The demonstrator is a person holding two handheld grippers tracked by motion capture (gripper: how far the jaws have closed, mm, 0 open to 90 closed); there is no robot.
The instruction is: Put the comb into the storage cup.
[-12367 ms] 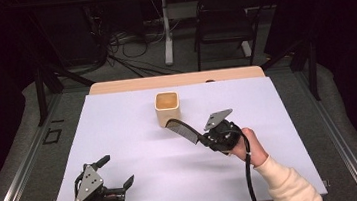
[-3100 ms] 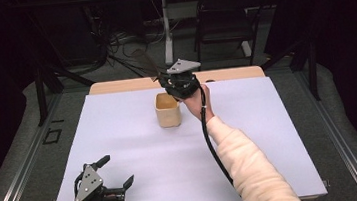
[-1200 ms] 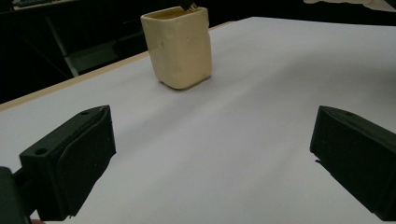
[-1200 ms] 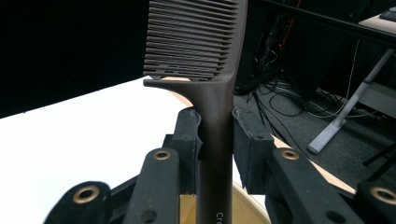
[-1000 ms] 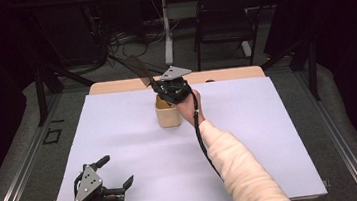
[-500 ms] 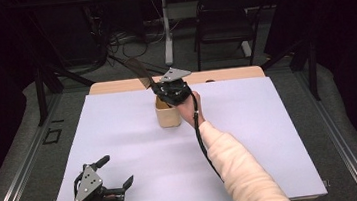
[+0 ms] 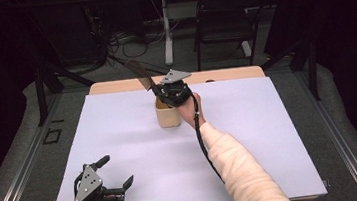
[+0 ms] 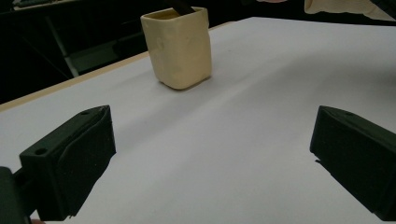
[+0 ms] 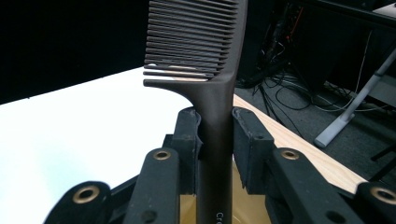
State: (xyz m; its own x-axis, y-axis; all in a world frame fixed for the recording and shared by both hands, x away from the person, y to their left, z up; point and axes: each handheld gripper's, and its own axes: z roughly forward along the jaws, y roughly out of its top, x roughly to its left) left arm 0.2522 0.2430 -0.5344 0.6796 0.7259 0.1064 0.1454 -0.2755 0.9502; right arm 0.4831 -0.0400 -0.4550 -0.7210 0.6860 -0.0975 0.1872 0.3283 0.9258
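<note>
Above the cream cup (image 7: 169, 114) we hold our right gripper (image 9: 215, 140), jaws clamping a dark comb (image 9: 212, 70); our left gripper (image 7: 105, 182) rests on the worktop (image 7: 269, 121), jaws released.

A dark room surrounds the white-topped wooden table (image 7: 120, 137). Behind it, on the grey carpeted floor (image 7: 283, 64), stand a black metal chair (image 7: 221, 25) and tangled black cables (image 7: 126, 48).

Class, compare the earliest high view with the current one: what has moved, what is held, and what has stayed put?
The right claw, shut on a dark comb, went from mid-table up to the far side and now holds the comb's handle end in the cream cup, teeth upward. The cup, the left claw with its jaws open, and the white table cover stayed where they were.
</note>
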